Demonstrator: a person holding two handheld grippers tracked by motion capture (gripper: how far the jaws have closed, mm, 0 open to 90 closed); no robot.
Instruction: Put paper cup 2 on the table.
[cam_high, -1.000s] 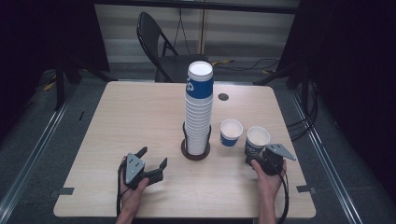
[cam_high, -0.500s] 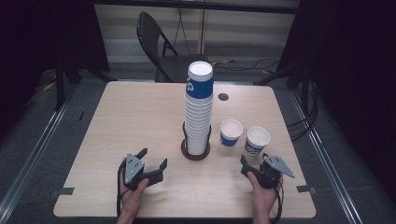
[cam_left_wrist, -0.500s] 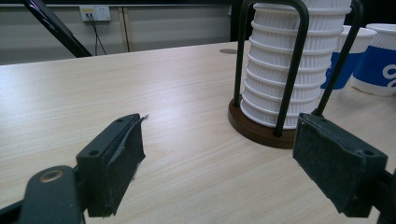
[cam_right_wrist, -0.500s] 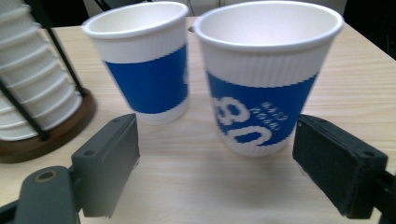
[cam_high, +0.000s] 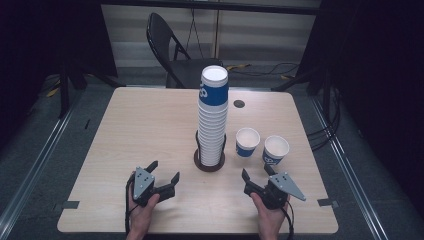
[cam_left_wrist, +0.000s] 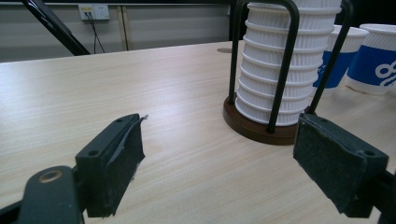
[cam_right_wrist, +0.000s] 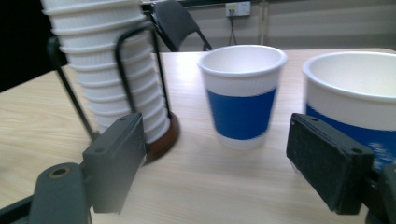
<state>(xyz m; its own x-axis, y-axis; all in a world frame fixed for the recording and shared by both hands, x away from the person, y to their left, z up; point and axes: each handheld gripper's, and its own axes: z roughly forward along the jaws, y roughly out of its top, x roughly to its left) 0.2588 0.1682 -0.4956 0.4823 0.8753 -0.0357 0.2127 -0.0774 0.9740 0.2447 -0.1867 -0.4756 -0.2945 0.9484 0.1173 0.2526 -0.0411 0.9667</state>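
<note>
One table, light wood, with one small dark round spot near its far edge. One folding chair stands behind it.

One tall stack of cups stands upright at the table's middle, in one dark round holder with thin black wire uprights. Individual cups in the stack are too many and too tightly nested to count; only the top one shows its blue band. In the left gripper view the stack's upper part is cut off by the frame.

Two loose cups, upright, white with a blue band, just right of the stack: the left cup and the right cup, side by side, near each other; whether they touch cannot be told. In the right gripper view the right one is cut off at the frame edge and partly behind a jaw pad.

Two grippers, one per hand, both near the table's near edge. Left gripper: jaws spread wide, nothing between them, aimed toward the holder's base. Right gripper: jaws spread wide, empty, just short of the two loose cups, touching neither.

The cups' blue print is too blurred to read.
</note>
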